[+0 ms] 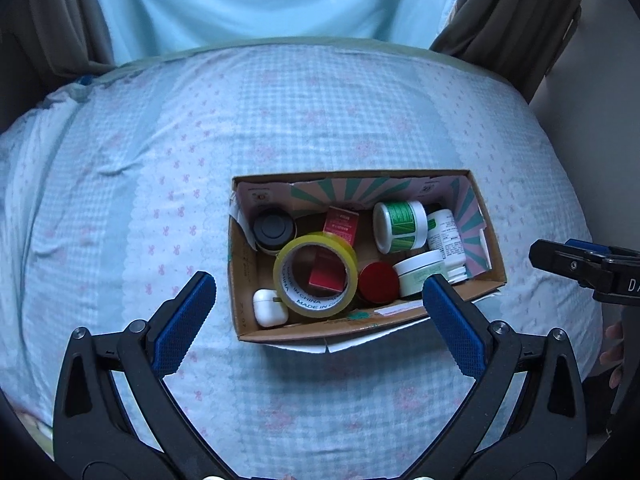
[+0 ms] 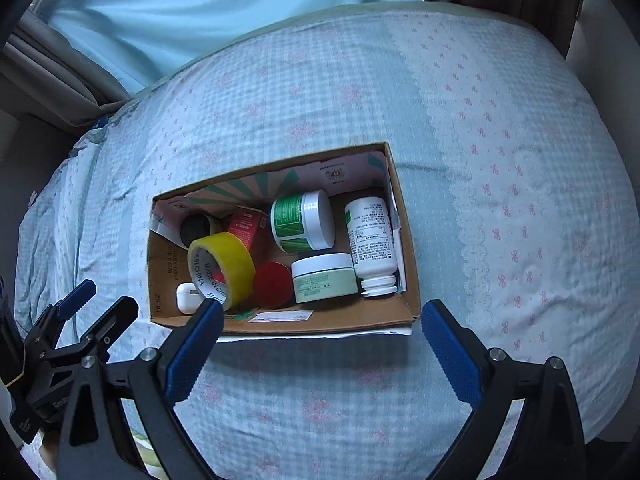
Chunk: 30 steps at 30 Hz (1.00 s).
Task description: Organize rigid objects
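Jaws of both tools stand wide apart with nothing between the blue ribbed pads: left gripper (image 1: 320,300) and right gripper (image 2: 322,316) each hang above the checked pale-blue bedspread (image 1: 320,120), pointing steeply down. Just ahead of both sits the open brown cardboard box (image 1: 490,276), its long axis running across the fingers. Inside lie a yellow roll of tape (image 1: 316,274), a white earbud case (image 1: 270,308), a red round lid (image 1: 378,282), a red carton (image 1: 340,222), a dark round-capped container (image 1: 272,230), a green-labelled white jar (image 1: 400,226), a pale-green jar (image 1: 420,272) and a white pill bottle (image 2: 370,240). No loose item shows outside the box. Judgement: sorting appears finished; neither hand is clearly nearer.
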### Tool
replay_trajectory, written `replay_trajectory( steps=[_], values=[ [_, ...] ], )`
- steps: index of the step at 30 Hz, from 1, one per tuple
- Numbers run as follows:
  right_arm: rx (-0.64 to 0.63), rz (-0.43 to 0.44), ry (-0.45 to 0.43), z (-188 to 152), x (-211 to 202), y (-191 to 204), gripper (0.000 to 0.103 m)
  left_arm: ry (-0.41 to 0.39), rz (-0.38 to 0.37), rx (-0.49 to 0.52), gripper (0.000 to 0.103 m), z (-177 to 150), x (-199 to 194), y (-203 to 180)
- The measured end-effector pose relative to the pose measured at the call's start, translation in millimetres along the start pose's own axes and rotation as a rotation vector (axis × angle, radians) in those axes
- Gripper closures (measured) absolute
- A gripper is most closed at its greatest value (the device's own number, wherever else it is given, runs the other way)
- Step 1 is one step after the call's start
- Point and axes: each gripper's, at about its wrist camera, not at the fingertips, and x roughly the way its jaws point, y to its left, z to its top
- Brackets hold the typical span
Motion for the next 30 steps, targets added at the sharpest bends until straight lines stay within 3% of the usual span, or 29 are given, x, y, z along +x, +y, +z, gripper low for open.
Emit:
replay_trajectory(
  steps=[7,12,20,24,30],
  values=[
    [-0.005,-0.011,-0.106,-4.6,-80.2,-7.1,0.004,-0.11,-0.016,-0.042,0.0,10.7,-81.5,-12.8],
    [-0.098,-0.071,-0.204,-20.6,-146.4,-5.9,0.004,-0.211,0.047,0.002,0.0,8.6,-154.7,-47.2],
    [-0.198,-0.099,-0.428,-63.4,-268.3,-6.5,0.004,-0.442,0.052,-0.02,0.0,-16.5,-274.5,-101.7],
    [-0.182,-0.097,-0.52,-82.7,-307.8,-14.6,0.004,-0.534,0.054,-0.018,0.0,-33.4,-305.5,-117.1],
    [-0.184,-0.15,-0.611,-103.9,-332.6,-24.3,0.004,-0.565,0.092,-0.012,0.0,-50.1,-312.6,-129.4]
  ],
)
